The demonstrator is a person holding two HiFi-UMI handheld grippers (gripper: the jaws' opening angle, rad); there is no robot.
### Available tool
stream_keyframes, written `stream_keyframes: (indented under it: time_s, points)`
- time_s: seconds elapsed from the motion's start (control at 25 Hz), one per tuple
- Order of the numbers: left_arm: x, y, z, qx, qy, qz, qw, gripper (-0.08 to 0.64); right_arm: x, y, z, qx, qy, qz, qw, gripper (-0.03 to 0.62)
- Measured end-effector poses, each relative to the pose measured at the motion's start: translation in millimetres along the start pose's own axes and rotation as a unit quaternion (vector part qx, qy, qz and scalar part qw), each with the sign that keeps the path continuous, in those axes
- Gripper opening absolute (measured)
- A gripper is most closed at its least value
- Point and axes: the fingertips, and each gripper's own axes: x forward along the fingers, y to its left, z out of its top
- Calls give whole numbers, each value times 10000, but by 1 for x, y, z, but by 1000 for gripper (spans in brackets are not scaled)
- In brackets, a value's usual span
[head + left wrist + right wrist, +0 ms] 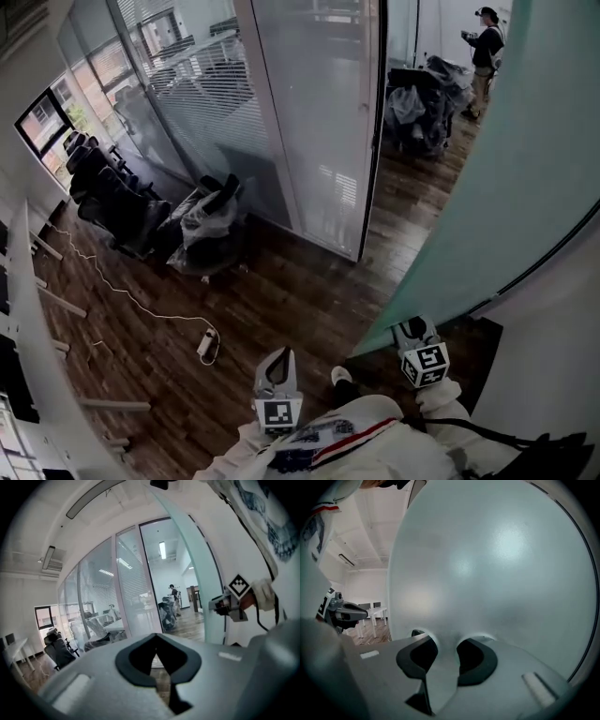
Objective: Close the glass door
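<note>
Door: the tall frosted pale-green glass door [506,169] stands open, running toward 2 o'clock from our right gripper [413,330] | Right gripper: nearer, pinching the door's edge | Left gripper [278,364]: closed, empty, at 8 o'clock | Dark door frame [373,131]: at 11 o'clock, we push there.

Glass door [506,169] fills the right side, its edge between the jaws of the right gripper [413,332]. The left gripper [279,360] sits left of it, clear of the door. Across the doorway gap, a glass partition [309,122] runs away leftward. In front of it are chairs under plastic [208,223], with office chairs [108,192] further left. A power strip [207,345] lies on the floor [281,291] left of the left gripper. A person [485,47] stands far back, beyond the doorway.
</note>
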Motion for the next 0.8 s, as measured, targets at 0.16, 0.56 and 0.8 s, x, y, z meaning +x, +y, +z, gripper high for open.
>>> stream_keyframes:
  time_s: [0.16, 0.56, 0.8]
  points:
    - [34, 15, 15, 171, -102, -77, 9998, 3, 22, -1, 4, 74, -20, -130, 9999, 114]
    - [102, 10, 31, 36, -99, -208, 9997, 3, 58, -26, 13, 127, -28, -361, 9993, 115]
    - [143, 15, 30, -26, 47, -164, 9999, 3, 77, -41, 17, 36, -109, -491, 9987, 117]
